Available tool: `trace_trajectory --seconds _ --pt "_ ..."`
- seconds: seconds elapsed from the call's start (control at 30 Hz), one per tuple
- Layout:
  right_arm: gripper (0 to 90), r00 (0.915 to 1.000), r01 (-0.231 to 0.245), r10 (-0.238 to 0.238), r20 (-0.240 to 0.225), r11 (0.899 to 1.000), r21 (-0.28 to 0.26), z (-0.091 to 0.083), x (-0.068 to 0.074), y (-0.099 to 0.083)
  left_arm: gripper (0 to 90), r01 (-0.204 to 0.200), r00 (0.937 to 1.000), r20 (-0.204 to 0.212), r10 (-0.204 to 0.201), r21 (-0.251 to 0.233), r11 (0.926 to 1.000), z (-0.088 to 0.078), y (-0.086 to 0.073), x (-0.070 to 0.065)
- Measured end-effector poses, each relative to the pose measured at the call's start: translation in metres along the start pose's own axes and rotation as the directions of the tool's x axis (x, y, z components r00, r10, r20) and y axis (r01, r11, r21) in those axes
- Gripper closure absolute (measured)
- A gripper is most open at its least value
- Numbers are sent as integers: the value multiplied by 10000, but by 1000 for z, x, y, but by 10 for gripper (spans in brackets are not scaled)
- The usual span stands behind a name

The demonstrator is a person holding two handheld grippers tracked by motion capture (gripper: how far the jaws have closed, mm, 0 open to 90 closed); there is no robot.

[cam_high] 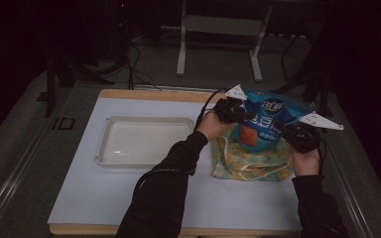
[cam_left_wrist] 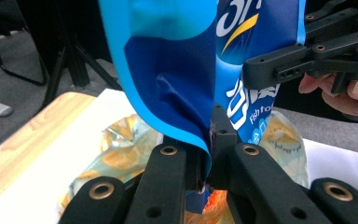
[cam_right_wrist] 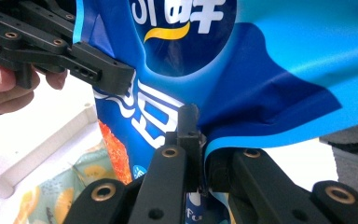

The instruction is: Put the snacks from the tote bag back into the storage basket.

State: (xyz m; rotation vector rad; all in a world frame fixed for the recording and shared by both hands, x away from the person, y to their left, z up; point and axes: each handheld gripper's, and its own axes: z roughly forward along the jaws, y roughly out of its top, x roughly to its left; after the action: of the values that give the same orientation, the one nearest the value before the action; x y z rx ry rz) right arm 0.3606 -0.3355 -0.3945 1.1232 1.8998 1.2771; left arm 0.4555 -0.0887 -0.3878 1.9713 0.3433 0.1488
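One blue snack bag [cam_high: 265, 121], one patterned cloth bag [cam_high: 250, 161], one tray [cam_high: 144, 141], two claws

I see a dim room with grey carpet [cam_high: 25, 134] around my white table [cam_high: 129, 193]. A white frame [cam_high: 181, 44] stands behind, cables [cam_high: 134, 64] trailing beside it.

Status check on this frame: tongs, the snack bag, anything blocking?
Left tongs and right tongs shut on the blue snack bag, one each side. Bag held above the fruit-print cloth bag. Clear tray stands apart, nothing blocking.
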Motion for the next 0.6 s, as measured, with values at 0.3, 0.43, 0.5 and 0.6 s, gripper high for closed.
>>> trace_trajectory --seconds 0.3,0.43,0.5,0.6 --pt "874 9997 240 -239 40 9993 -297 -10 2 25 878 -81 9998 -163 77 -260 9996 -15 24 -4" --pt "875 9992 394 -390 98 9984 -394 -15 4 37 879 -181 9995 -254 171 -396 9991 -22 35 -6" --pt "876 9989 457 -452 105 9978 -483 -18 4 43 880 -259 9993 -299 246 -424 9988 -26 41 -7" --pt "876 9986 518 -511 130 9968 -603 -23 5 53 880 -321 9988 -395 302 -497 9982 -32 51 -10"
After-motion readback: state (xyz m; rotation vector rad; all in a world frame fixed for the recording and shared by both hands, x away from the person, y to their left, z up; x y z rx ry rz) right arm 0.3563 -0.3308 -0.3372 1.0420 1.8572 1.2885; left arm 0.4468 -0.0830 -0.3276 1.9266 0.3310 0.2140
